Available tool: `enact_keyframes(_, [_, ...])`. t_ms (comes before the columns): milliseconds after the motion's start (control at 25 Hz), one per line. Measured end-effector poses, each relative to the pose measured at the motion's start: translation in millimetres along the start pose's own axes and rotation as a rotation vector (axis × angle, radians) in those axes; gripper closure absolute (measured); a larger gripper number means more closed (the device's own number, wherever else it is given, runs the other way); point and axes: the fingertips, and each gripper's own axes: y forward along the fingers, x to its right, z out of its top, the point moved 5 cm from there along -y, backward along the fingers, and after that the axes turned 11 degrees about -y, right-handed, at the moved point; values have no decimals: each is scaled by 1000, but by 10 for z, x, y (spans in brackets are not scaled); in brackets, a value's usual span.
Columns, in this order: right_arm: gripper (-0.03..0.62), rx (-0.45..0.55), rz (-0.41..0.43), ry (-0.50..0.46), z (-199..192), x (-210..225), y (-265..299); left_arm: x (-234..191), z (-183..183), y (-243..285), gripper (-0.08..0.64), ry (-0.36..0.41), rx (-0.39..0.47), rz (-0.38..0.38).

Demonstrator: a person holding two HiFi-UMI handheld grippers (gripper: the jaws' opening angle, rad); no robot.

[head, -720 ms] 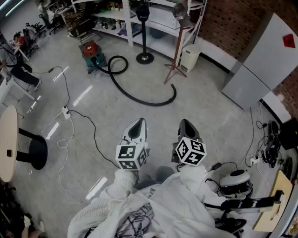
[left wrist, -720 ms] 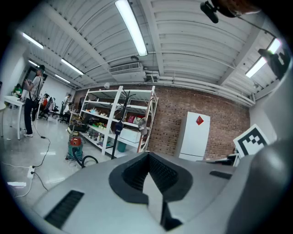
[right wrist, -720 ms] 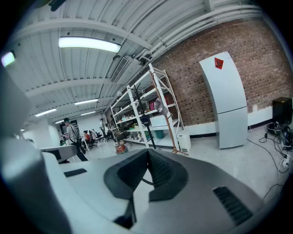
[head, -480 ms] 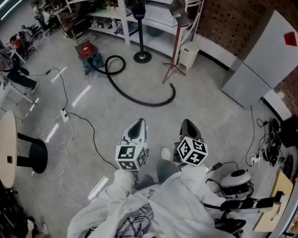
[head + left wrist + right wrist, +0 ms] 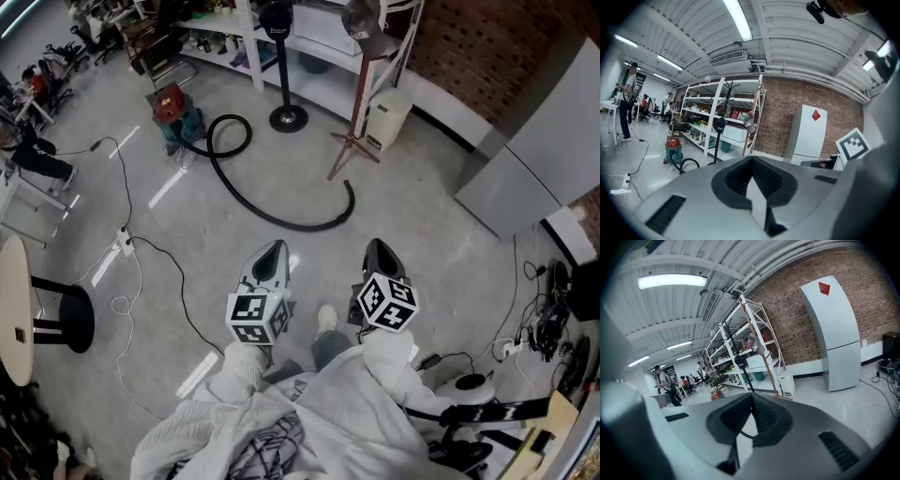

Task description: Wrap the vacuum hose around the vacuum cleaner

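Note:
The small red and teal vacuum cleaner [image 5: 175,107] stands on the floor in front of the shelves, far ahead to the left. Its black hose [image 5: 281,217] makes a loop beside it, then trails in a long curve across the floor, with the free end [image 5: 351,187] turned up near a wooden tripod. My left gripper [image 5: 275,247] and right gripper [image 5: 377,246] are held side by side at waist height, well short of the hose. Both are shut and hold nothing. The left gripper view shows the vacuum cleaner [image 5: 672,148] small in the distance, past the shut jaws.
White shelving [image 5: 309,37] lines the back. A black fan stand [image 5: 288,116], a wooden tripod [image 5: 353,141] and a white bin [image 5: 386,116] stand before it. A grey cabinet [image 5: 536,159] is at right. A power strip with cables [image 5: 123,242] and a round table [image 5: 13,305] lie left.
The view has moved forward across the floor, so the hose lies a little nearer. A shoe now shows between the grippers. Both grippers stay shut and level.

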Motion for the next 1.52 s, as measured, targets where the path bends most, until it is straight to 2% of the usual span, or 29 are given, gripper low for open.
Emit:
enact_keyframes(200, [578, -2, 11, -15, 422, 462, 766, 98, 257, 872, 558, 6, 0, 7])
enact_keyframes(360, [578, -13, 15, -30, 632, 713, 1268, 61, 399, 1345, 558, -4, 8, 34])
enact_keyframes(520, [578, -73, 38, -64, 584, 814, 1704, -141, 423, 1668, 559, -35, -1, 71])
enact_keyframes(760, [578, -158, 26, -52, 413, 896, 2472, -595, 466, 2395, 560, -76, -31, 107])
enact_keyframes(960, [578, -202, 22, -74, 473, 860, 3292, -985, 568, 3180, 558, -91, -58, 67])
enact_keyframes(1160, [578, -274, 83, -138, 521, 780, 4061, -1257, 811, 3893, 558, -77, -70, 29])
enact_keyframes(1320, [578, -373, 130, -227, 153, 908, 4657, -1492, 645, 4373, 558, -70, -112, 16])
enact_keyframes(1440, [578, -475, 166, -261, -494, 1117, 5083, -1779, 218, 4654, 558, -82, -122, 25])
enact_keyframes(1520, [577, -525, 211, -331, -1106, 1257, 5460, -2070, -213, 4877, 558, -84, -99, 31])
